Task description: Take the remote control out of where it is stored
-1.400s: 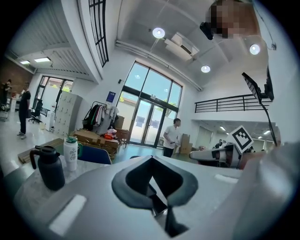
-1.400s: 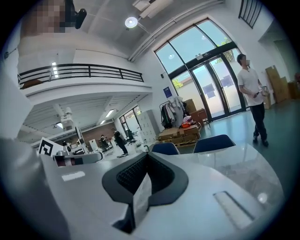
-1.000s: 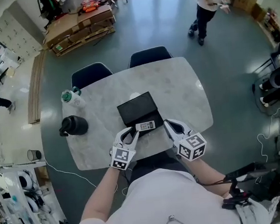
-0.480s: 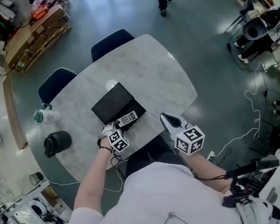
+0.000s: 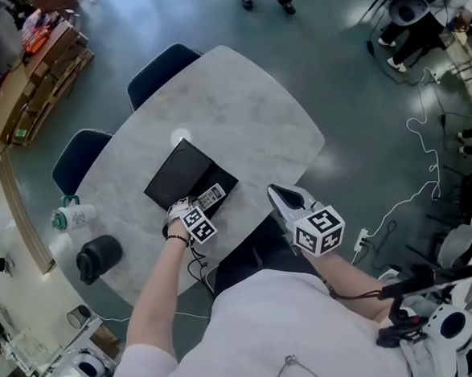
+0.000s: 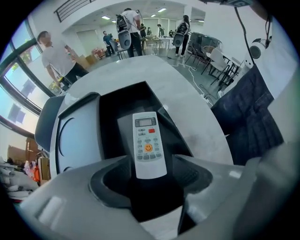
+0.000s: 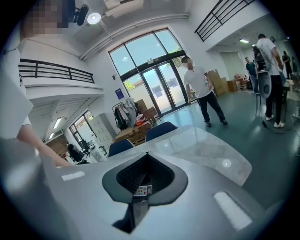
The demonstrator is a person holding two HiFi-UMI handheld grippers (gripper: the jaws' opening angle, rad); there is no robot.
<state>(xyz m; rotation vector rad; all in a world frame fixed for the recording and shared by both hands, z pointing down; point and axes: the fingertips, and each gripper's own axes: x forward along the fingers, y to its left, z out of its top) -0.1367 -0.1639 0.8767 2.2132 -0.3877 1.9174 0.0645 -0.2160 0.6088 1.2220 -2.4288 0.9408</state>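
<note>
Bench [image 5: 251, 114] bare right of and beyond the box [image 5: 177, 173]: open approach. Left end taken by bottle [image 5: 70, 217] and jug [image 5: 96, 258], near each other. Two chairs [image 5: 157, 68] at far edge. Remote [image 6: 149, 143] fills most of left gripper [image 6: 150, 169] jaw gap.

Head view: high, steeply down on table [image 5: 247, 110]. Left gripper view: close on remote [image 6: 149, 140], frame centre. Right gripper view: low, across same table toward doors [image 7: 159, 89].
</note>
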